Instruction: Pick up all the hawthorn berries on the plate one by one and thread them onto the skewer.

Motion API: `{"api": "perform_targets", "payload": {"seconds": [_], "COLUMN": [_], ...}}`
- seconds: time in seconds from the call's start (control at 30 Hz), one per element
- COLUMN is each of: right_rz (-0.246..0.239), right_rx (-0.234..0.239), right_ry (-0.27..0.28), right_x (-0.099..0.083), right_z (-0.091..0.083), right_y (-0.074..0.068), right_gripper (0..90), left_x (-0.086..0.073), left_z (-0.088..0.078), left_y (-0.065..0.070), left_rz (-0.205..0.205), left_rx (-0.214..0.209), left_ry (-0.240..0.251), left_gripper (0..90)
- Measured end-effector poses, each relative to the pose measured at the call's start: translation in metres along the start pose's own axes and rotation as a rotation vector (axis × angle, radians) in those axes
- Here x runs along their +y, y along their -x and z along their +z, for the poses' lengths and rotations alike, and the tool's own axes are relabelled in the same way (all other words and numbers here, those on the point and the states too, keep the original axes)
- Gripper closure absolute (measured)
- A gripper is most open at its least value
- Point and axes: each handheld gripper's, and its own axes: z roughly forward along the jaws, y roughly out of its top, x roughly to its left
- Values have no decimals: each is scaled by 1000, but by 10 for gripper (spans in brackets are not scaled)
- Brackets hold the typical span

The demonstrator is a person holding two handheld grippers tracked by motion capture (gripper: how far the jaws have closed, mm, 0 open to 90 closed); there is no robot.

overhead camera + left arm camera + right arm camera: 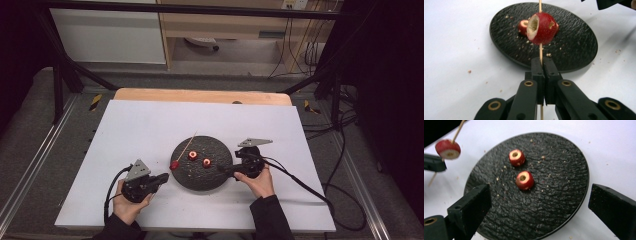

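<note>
Skewer (pixel 540 51) clamped in left hand-held gripper (pixel 543 65) — fruit (pixel 541 28) over plate (pixel 579 50) edge.

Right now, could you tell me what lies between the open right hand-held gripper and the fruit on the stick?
In the right gripper view, two cored red fruits on the black plate lie between the right hand-held gripper and the skewered fruit.

A white sheet (pixel 150 130) is covering most of the table, leaving a strip of bare wood (pixel 200 95) showing along the far edge. Beyond that edge, a pale cabinet (pixel 107 35) is standing on the floor at the left, and black cables (pixel 300 45) are hanging down at the right.
</note>
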Motion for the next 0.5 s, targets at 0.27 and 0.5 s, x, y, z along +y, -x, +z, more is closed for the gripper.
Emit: {"api": "perform_targets", "payload": {"seconds": [0.27, 0.5], "right_rz": [-59, -108], "right_rx": [-1, -19], "right_ry": [-91, -182], "right_x": [10, 18], "right_z": [8, 16], "right_y": [-5, -8], "right_gripper": [50, 54], "left_x": [-11, -15], "left_z": [-7, -8], "left_y": [-5, -9], "left_rz": [15, 14], "left_rx": [-12, -5], "left_ry": [-21, -37], "left_gripper": [884, 884]}}
